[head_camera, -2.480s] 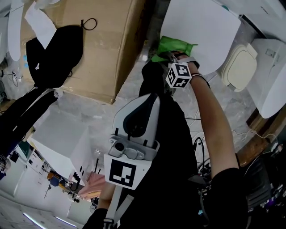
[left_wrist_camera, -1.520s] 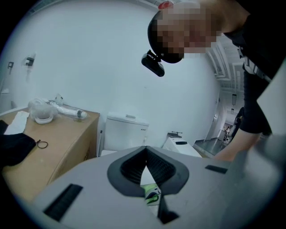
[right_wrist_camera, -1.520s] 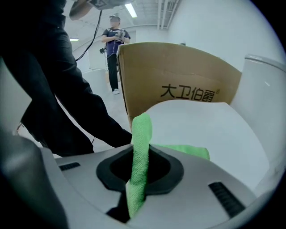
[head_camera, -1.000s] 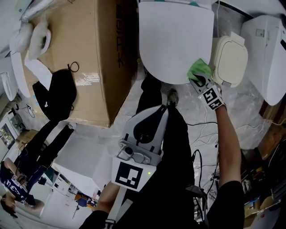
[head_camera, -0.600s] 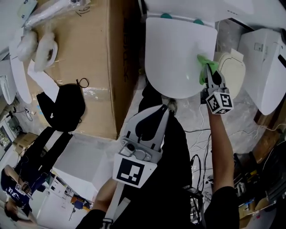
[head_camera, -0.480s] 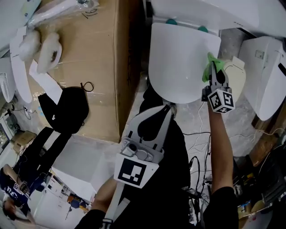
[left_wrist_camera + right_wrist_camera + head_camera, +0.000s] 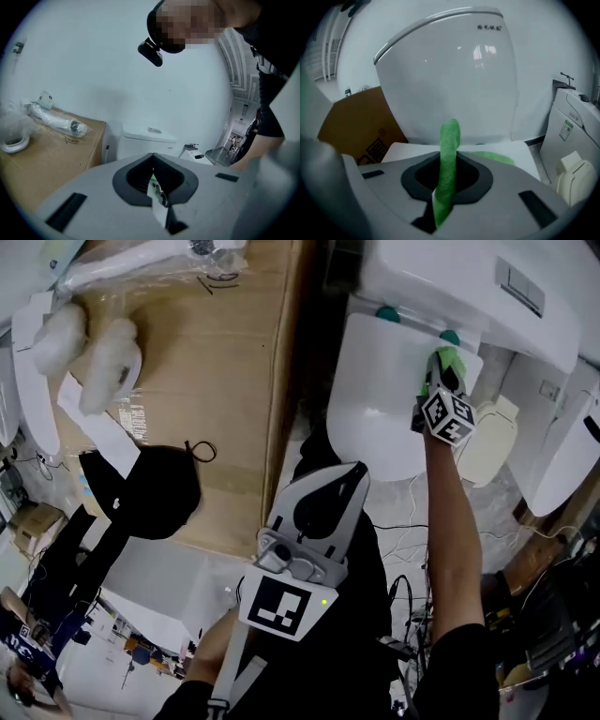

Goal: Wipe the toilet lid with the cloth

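The white toilet lid [image 7: 380, 404] lies closed below the tank [image 7: 469, 282]. My right gripper [image 7: 441, 371] is at the lid's far right corner, near the hinges, shut on the green cloth [image 7: 450, 359], which lies against the lid. In the right gripper view the cloth [image 7: 449, 150] stands up between the jaws of the right gripper [image 7: 444, 185], with the lid [image 7: 410, 147] just beneath and the tank [image 7: 450, 70] ahead. My left gripper [image 7: 349, 476] hangs close to the person's body, short of the lid. In its own view the left gripper [image 7: 153, 180] is shut, nothing held.
A large cardboard box [image 7: 216, 371] stands left of the toilet, with a black bag [image 7: 141, 495] and plastic-wrapped parts [image 7: 89, 352] on it. A beige seat [image 7: 489, 442] and another white fixture [image 7: 562, 451] lie at the right. Cables [image 7: 408, 521] cross the floor.
My right gripper has carried the green cloth from the lid's near front edge, along its right side, to the far corner by the hinges. The left gripper stayed near the body.
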Motion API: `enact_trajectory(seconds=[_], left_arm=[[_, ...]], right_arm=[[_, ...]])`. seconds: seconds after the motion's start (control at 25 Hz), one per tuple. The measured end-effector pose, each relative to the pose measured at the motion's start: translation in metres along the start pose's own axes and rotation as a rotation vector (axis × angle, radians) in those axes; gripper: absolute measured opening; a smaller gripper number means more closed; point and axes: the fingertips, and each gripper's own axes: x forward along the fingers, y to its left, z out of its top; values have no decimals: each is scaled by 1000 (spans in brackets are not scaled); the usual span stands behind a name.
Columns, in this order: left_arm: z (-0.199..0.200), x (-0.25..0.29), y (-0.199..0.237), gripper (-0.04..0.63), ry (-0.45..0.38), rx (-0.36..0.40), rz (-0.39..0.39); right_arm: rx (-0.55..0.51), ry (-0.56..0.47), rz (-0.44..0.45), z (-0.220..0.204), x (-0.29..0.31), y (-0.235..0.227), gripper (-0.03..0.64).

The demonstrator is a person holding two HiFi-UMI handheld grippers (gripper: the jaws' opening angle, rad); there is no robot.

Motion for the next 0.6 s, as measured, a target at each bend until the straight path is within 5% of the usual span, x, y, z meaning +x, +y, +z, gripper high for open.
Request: enact_trajectory(seconds=[0.28, 0.6], left_arm=[[3, 9, 24, 3, -7, -30, 7], [3, 7, 23, 3, -8, -28, 20]], right_arm=[[-138, 52, 33, -1, 24, 27, 52], [-605, 139, 344, -13, 37, 116, 52]])
